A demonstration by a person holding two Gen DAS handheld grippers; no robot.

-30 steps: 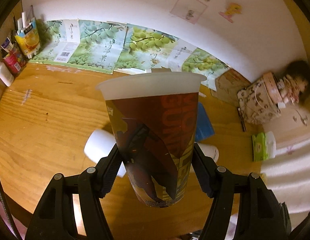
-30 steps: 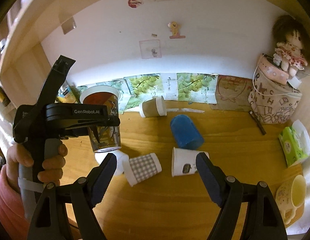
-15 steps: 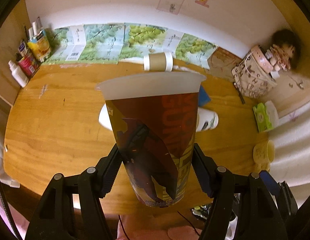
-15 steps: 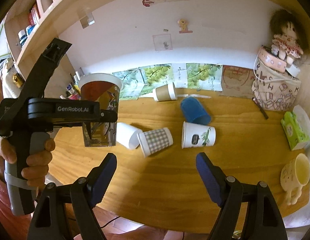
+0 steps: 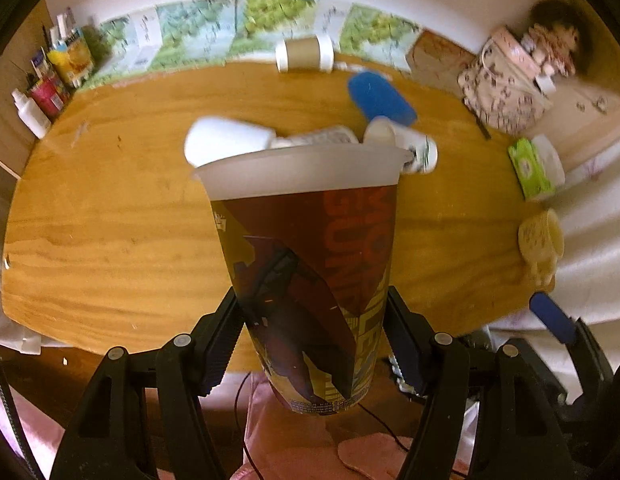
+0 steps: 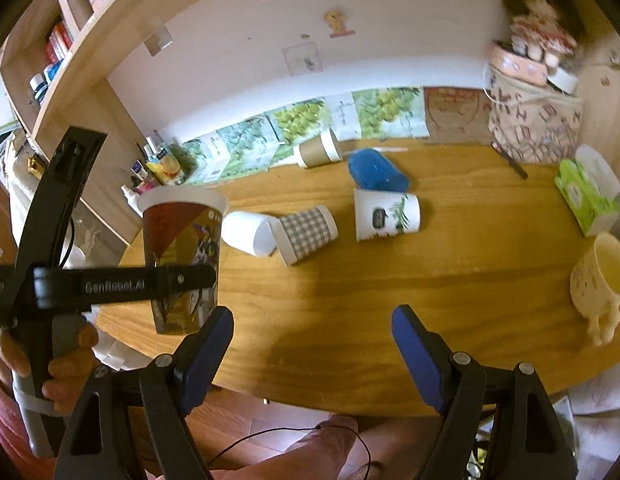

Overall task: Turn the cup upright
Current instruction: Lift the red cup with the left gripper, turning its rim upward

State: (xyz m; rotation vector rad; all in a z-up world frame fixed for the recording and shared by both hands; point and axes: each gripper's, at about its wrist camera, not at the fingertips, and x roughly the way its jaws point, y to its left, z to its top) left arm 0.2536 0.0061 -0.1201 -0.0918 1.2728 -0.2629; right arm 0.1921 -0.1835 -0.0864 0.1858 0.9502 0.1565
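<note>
Left gripper (image 5: 314,344) clamped on red-and-yellow printed cup (image 5: 310,264), mouth up, held in the air above near edge of wooden table (image 5: 109,220). Right gripper (image 6: 313,338) spread wide, holding nothing, low over near edge. Farther on, lying on their sides: white cup (image 6: 247,232) touching checked cup (image 6: 305,234), leaf-print cup (image 6: 386,214) beside them, then blue cup (image 6: 376,172), brown cup (image 6: 318,150) nearest wall. Cream mug (image 6: 600,280) upright at right.
</note>
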